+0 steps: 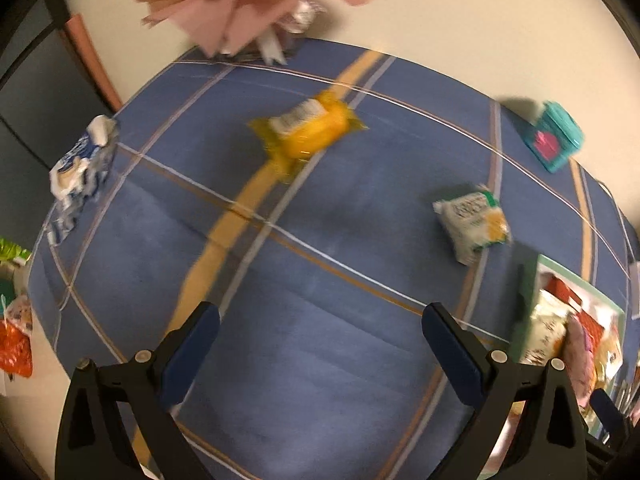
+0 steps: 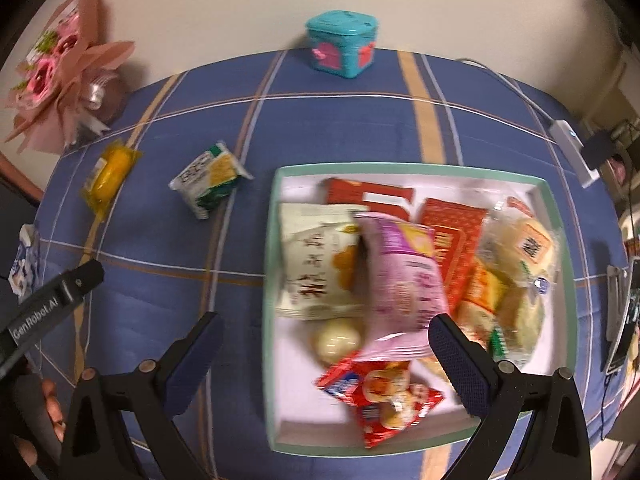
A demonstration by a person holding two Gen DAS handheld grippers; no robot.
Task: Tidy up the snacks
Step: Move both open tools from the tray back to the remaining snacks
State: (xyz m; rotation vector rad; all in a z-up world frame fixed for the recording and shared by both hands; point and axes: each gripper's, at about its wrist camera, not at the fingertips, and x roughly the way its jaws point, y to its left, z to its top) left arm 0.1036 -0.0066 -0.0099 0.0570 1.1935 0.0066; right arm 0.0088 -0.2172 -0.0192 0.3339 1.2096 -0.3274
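Snacks: most packets heaped in green-rimmed tray (image 2: 416, 169) on table; yellow packet (image 1: 306, 130) and green-white packet (image 1: 472, 222) loose on blue cloth. Left claw (image 1: 320, 346), right claw (image 2: 326, 356): both spread wide, empty.

matt blue woven cloth (image 2: 340, 128) with thin stripes over the tabletop; glossy plastic film on the yellow snack packet (image 1: 306, 130) and pink bag (image 2: 404, 276); smooth teal plastic box (image 2: 342, 42); crinkled pink paper bouquet wrap (image 2: 60, 80); matt pale green tray rim (image 2: 400, 168).
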